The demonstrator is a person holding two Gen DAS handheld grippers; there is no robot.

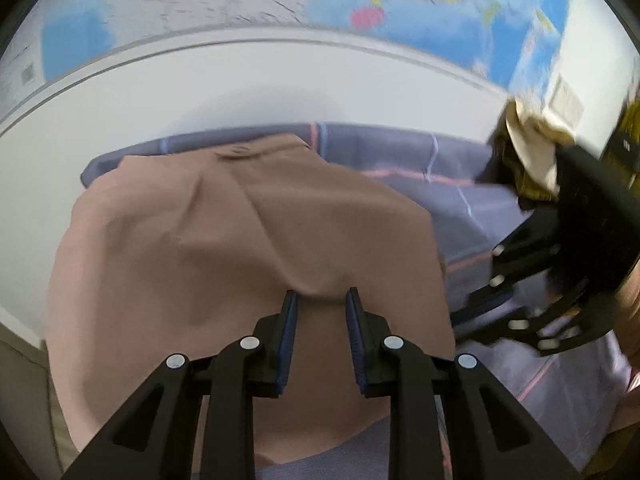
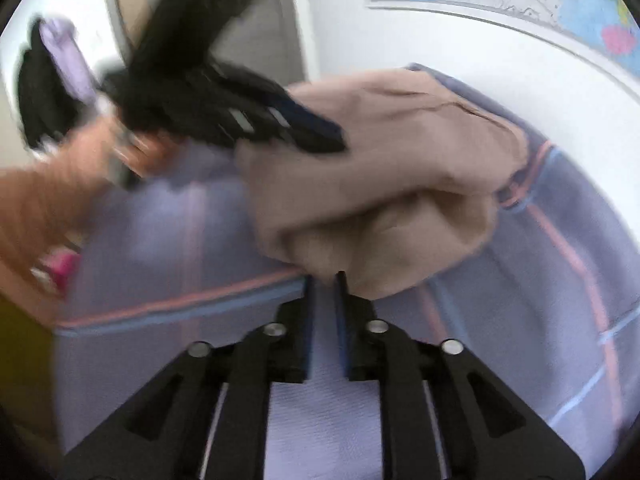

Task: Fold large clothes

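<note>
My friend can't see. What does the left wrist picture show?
A tan folded garment lies on a purple checked bedsheet, with the left gripper open at its near edge. The right gripper is off to the side, below a wall map.

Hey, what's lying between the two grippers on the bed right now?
Only the folded tan garment. In the right wrist view the left gripper sits at its far side and the right gripper at its near edge, over the plaid sheet.
</note>
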